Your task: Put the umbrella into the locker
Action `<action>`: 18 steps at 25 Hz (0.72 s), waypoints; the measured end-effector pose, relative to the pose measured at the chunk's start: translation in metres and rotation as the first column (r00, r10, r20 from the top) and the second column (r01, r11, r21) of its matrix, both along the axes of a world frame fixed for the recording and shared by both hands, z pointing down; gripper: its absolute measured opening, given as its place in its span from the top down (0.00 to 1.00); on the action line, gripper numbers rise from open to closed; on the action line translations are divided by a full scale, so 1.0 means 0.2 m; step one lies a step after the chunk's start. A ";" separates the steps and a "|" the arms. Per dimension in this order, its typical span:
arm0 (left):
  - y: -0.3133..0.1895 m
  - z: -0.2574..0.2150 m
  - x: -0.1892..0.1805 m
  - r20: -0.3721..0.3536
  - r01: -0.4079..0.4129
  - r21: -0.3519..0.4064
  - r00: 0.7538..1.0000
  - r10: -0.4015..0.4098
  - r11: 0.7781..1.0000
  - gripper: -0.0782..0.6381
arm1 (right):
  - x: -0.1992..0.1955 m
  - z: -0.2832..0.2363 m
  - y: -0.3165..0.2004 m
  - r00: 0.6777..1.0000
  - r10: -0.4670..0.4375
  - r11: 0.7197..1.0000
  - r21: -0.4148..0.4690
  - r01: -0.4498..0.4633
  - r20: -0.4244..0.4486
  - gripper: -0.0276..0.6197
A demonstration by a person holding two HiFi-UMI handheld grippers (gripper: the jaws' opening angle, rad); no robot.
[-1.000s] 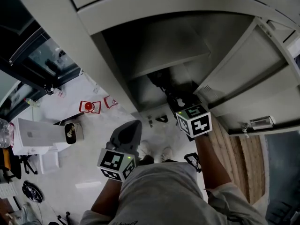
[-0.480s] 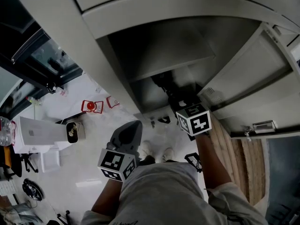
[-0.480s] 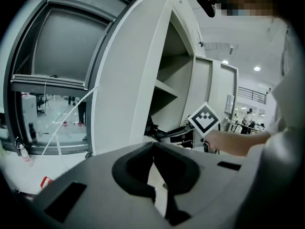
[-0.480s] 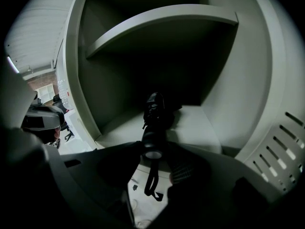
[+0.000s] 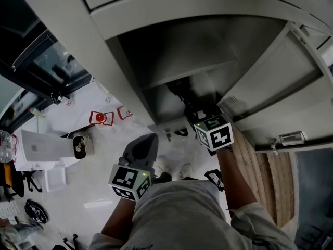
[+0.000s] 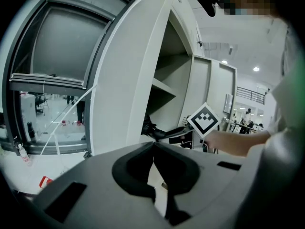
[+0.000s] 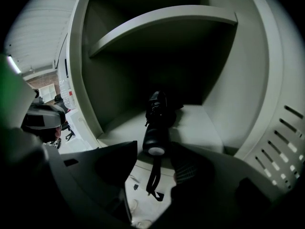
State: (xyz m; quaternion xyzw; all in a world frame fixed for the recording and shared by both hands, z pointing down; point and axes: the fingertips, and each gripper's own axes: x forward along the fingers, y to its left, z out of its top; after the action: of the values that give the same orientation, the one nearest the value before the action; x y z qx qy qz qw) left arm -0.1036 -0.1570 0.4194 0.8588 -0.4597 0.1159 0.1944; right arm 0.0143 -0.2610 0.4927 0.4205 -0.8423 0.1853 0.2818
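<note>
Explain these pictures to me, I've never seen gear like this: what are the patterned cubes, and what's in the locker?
A person holds a grasping tool in each hand; the cubes are part of them. One picture looks down from a head camera, two look along each tool. The left tool is shut, empty. The right tool points into the open grey metal locker, where a black folded umbrella lies on its floor. The tool's jaws have just been opening and stand apart round the handle, not gripping.

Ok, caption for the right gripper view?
Black umbrella lying in the locker, its handle between the jaws of the right hand-held gripper, which have just been opening.
</note>
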 end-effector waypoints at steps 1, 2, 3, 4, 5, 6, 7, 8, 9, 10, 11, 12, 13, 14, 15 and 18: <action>0.00 0.00 0.00 0.000 -0.002 -0.001 1.000 0.002 1.000 0.87 | 0.00 0.00 0.00 1.000 0.003 1.000 0.000 -0.003 0.000 0.62; 0.00 0.00 0.00 0.000 -0.004 -0.001 1.000 0.004 1.000 0.87 | 0.01 -0.01 0.01 1.000 0.005 1.000 0.000 -0.005 -0.001 0.62; 0.01 0.00 0.01 0.000 -0.006 -0.001 1.000 0.006 1.000 0.87 | 0.01 -0.01 0.01 1.000 0.007 1.000 0.000 -0.007 -0.001 0.62; 0.01 0.00 0.01 -0.001 -0.009 -0.001 1.000 0.009 1.000 0.87 | 0.02 -0.01 0.02 1.000 0.008 1.000 -0.001 -0.008 0.000 0.62; 0.01 0.00 0.02 -0.001 -0.013 0.000 1.000 0.013 1.000 0.87 | 0.02 -0.02 0.03 1.000 0.010 1.000 0.000 -0.010 0.003 0.62; 0.01 0.00 0.02 -0.002 -0.017 0.001 1.000 0.017 1.000 0.87 | 0.03 -0.02 0.03 1.000 0.013 1.000 0.001 -0.013 0.008 0.62; 0.01 -0.01 0.03 -0.002 -0.022 0.001 1.000 0.022 1.000 0.87 | 0.04 -0.03 0.04 1.000 0.016 1.000 0.001 -0.016 0.014 0.62; 0.01 -0.01 0.04 -0.002 -0.028 0.002 1.000 0.028 1.000 0.87 | 0.04 -0.03 0.05 1.000 0.018 1.000 0.003 -0.018 0.018 0.62; 0.01 -0.01 0.05 -0.001 -0.033 0.003 0.999 0.033 0.999 0.87 | 0.05 -0.04 0.06 1.000 0.018 1.000 0.005 -0.018 0.023 0.62; 0.02 -0.01 0.06 -0.001 -0.038 0.004 0.999 0.038 0.999 0.87 | 0.05 -0.05 0.07 0.999 0.019 1.000 0.006 -0.019 0.028 0.62; 0.02 -0.01 0.07 -0.001 -0.042 0.006 0.999 0.042 0.999 0.87 | 0.06 -0.05 0.08 0.999 0.022 1.000 0.007 -0.022 0.033 0.62; 0.02 -0.01 0.07 0.000 -0.046 0.007 0.999 0.046 0.999 0.87 | 0.07 -0.06 0.10 0.999 0.025 1.000 0.009 -0.025 0.039 0.62; 0.02 -0.02 0.08 0.001 -0.051 0.008 0.999 0.051 0.999 0.87 | 0.07 -0.07 0.11 0.999 0.027 1.000 0.011 -0.028 0.045 0.62; 0.02 -0.02 0.09 0.001 -0.056 0.009 0.998 0.056 0.998 0.87 | 0.08 -0.09 0.12 0.998 0.031 0.999 0.014 -0.032 0.055 0.62; 0.02 -0.02 0.09 0.002 -0.060 0.009 0.998 0.060 0.998 0.87 | 0.08 -0.11 0.13 0.997 0.034 0.999 0.019 -0.035 0.068 0.62; 0.02 -0.02 0.12 0.002 -0.073 0.010 0.997 0.073 0.997 0.87 | 0.08 -0.17 0.18 0.993 0.033 0.999 0.023 -0.036 0.109 0.62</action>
State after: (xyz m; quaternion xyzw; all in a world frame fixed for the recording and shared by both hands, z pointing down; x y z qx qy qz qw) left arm -0.0802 -0.1522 0.4156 0.8759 -0.4287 0.1213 0.1855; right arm 0.0306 -0.2252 0.4586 0.4279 -0.8512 0.2021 0.2269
